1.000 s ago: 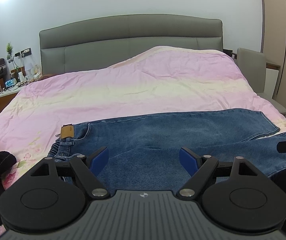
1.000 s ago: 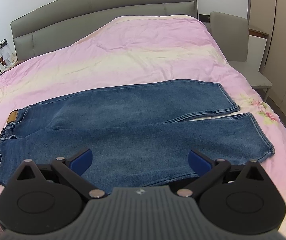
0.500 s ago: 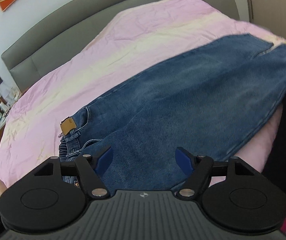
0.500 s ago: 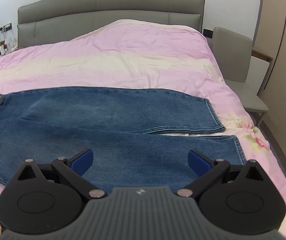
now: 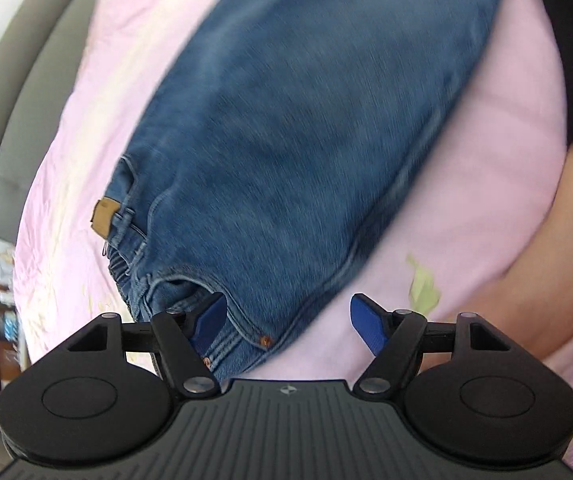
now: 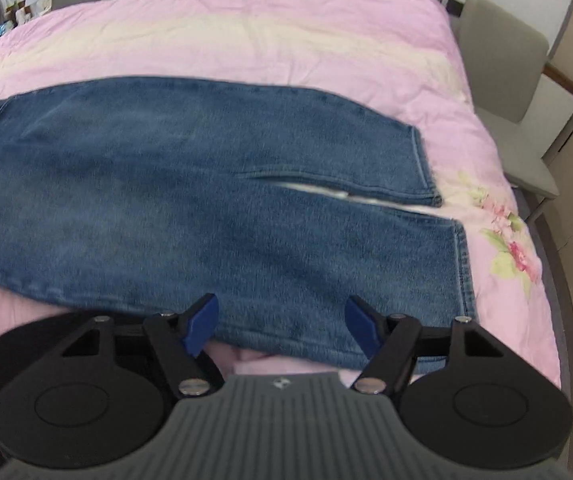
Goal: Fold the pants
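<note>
Now flat blue pants [image 6: 206, 200] on the pink bed [image 6: 286, 32], legs toward 3 o'clock. Left gripper [image 5: 286, 320] spread over the waist corner; right gripper [image 6: 282, 320] closing on the near leg edge, not yet pinching. Could grab just one layer, or bedcover too.

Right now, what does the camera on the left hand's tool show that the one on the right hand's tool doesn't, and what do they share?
Only the left wrist view shows the jeans' elastic waistband and riveted pocket corner, with the left gripper open over that corner. Only the right wrist view shows both leg hems, a grey chair and the right gripper, its fingers closing, the near leg's edge between them. Both show the blue jeans, their tan patch and the pink duvet.
</note>
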Tool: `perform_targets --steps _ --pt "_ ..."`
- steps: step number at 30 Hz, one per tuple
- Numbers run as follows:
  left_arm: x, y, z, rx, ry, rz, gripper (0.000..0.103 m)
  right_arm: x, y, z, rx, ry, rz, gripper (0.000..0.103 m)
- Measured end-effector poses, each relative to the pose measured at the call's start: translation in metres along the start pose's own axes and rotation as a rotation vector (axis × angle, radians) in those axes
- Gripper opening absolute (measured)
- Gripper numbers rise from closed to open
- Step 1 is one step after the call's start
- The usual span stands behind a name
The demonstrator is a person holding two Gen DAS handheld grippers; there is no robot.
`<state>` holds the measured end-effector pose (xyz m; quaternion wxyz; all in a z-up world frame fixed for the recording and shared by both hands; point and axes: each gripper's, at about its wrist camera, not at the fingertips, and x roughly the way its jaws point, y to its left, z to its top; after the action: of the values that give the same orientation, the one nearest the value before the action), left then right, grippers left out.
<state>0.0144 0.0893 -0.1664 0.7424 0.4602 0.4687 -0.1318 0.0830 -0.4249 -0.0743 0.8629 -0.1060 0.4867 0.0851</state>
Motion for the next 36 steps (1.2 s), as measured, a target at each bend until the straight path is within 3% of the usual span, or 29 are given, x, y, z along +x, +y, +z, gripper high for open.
perform_targets --steps 3,7,9,12,17,22,25,27,29,32,36 --pt "0.017 -0.007 -0.004 0.065 0.04 0.049 0.083 0.004 0.002 -0.011 -0.129 0.034 -0.034 0.067" --pt "0.029 -0.006 -0.006 0.061 0.06 0.106 0.083 0.012 0.005 -0.027 -0.305 0.092 -0.053 0.07" --pt "0.032 -0.003 -0.005 0.039 0.067 0.106 0.083 0.017 0.005 -0.035 -0.379 0.11 -0.056 0.079" --pt "0.033 -0.001 -0.003 -0.003 0.071 0.11 0.068 0.025 0.001 -0.044 -0.451 0.123 -0.044 0.08" --pt "0.022 0.0 -0.002 -0.067 0.056 0.142 0.045 0.056 -0.014 -0.053 -0.488 0.154 -0.111 0.077" --pt "0.005 0.015 0.003 -0.193 0.024 0.152 0.038 0.075 -0.022 -0.056 -0.474 0.128 -0.134 0.074" --pt "-0.006 0.027 0.009 -0.248 0.004 0.166 0.036 0.079 -0.02 -0.05 -0.478 0.097 -0.159 0.055" --pt "-0.013 0.036 0.013 -0.29 -0.009 0.174 0.035 0.081 -0.018 -0.048 -0.475 0.088 -0.165 0.031" --pt "-0.02 0.044 0.016 -0.329 -0.021 0.176 0.034 0.076 -0.014 -0.046 -0.48 0.064 -0.184 0.019" --pt "-0.03 0.055 0.02 -0.359 -0.039 0.177 0.034 0.058 -0.019 -0.039 -0.448 0.007 -0.185 0.012" --pt "-0.042 0.073 0.023 -0.414 -0.061 0.189 0.033 0.023 -0.027 -0.02 -0.382 -0.1 -0.202 0.01"
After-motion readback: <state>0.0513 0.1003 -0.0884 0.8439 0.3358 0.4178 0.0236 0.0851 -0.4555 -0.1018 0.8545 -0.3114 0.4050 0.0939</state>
